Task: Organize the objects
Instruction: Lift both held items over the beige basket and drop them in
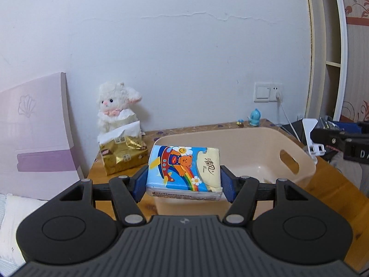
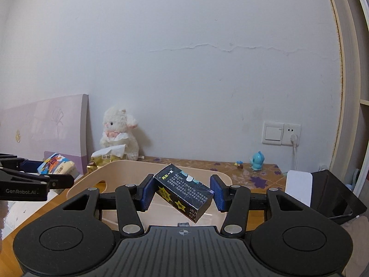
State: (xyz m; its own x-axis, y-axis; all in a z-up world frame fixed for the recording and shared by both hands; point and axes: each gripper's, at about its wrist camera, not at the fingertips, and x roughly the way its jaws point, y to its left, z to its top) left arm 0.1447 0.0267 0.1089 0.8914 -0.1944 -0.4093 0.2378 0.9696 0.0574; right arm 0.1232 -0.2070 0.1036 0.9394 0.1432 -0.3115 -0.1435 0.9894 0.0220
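Desk (image 1: 346, 191): beige bin (image 2: 87, 182), dark box (image 2: 184, 192) above.

The left gripper (image 1: 184, 180) is level, its blue pads (image 1: 140, 184) pressed on both sides of a tissue pack (image 1: 184, 169), above the near-left corner of the bin (image 1: 253, 143). The right gripper (image 2: 182, 191) holds a dark box (image 2: 183, 192) tilted between its pads (image 2: 219, 192); the right pad seems barely touching.

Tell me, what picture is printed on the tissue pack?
A cartoon bear riding a red plane over a rainbow, on blue; the tissue pack shows best in the left wrist view.
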